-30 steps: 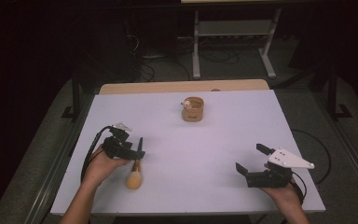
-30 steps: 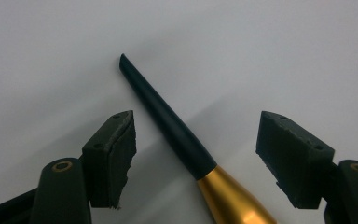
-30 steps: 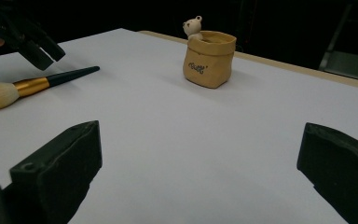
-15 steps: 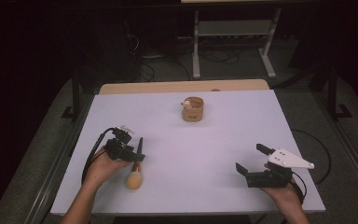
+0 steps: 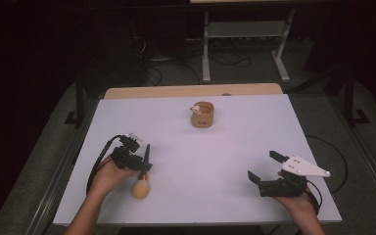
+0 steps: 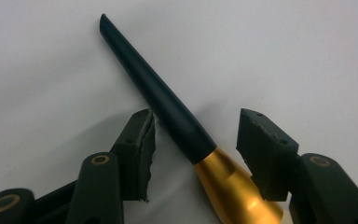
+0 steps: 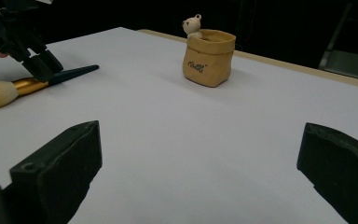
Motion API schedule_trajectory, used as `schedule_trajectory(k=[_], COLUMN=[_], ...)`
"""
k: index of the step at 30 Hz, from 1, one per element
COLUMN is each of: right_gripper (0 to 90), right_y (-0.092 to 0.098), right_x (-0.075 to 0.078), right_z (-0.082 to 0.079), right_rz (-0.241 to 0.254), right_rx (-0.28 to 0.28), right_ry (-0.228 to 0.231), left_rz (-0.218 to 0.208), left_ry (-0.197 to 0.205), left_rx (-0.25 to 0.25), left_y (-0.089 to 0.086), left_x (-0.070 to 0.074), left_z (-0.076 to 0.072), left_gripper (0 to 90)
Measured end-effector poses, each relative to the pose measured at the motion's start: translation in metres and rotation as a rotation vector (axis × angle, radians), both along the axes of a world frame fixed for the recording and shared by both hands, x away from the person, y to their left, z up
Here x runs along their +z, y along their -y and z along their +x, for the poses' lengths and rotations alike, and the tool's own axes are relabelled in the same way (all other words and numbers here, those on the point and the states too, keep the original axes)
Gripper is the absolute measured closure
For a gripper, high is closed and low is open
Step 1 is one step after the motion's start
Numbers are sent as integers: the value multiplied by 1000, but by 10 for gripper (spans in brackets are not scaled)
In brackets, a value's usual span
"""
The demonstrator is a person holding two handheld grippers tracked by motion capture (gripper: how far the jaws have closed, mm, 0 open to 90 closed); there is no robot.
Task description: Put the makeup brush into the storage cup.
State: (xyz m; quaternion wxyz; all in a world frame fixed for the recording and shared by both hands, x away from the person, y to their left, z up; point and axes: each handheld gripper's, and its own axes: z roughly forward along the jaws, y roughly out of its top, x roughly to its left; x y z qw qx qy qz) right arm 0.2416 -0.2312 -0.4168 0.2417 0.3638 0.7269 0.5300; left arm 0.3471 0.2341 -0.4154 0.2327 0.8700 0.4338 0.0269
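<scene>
While the left gripper [image 6: 193, 135] narrows around one brush [image 6: 168, 105], one right gripper [image 7: 200, 172] gapes wide.

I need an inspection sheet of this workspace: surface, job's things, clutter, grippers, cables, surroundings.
Surface: white table, bare in the middle.
Job's things: makeup brush lying flat, dark handle, gold ferrule; bag-shaped tan cup with small bear, upright, far side.
Clutter: nothing seen.
Grippers: left gripper has just been closing, brush between its jaws, pads not pressing yet; right gripper open, nothing between its jaws.
Cables: black cable loops from the left gripper.
Surroundings: dark floor, metal stand behind.
</scene>
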Motion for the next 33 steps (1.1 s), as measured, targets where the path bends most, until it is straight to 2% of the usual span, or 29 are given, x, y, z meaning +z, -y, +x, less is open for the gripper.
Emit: schedule_trajectory(k=[2, 8, 11, 18, 24, 33], right_gripper=[0, 0, 0, 0, 0, 0], right_y=[0, 0, 0, 0, 0, 0], right_x=[0, 0, 0, 0, 0, 0], right_z=[0, 0, 0, 0, 0, 0], right_rz=[-1, 1, 1, 0, 1, 0], right_rx=[0, 0, 0, 0, 0, -1], right_ry=[0, 0, 0, 1, 0, -1], left_rz=[15, 14, 28, 27, 39, 48], left_ry=[1, -6, -12, -5, -2, 29], left_rx=[-17, -7, -11, -6, -21, -45], left_y=[-1, 1, 1, 2, 3, 5], left_x=[0, -2, -2, -3, -3, -1], left_z=[1, 2, 2, 2, 3, 2], left_gripper=[480, 509, 517, 535, 575, 652])
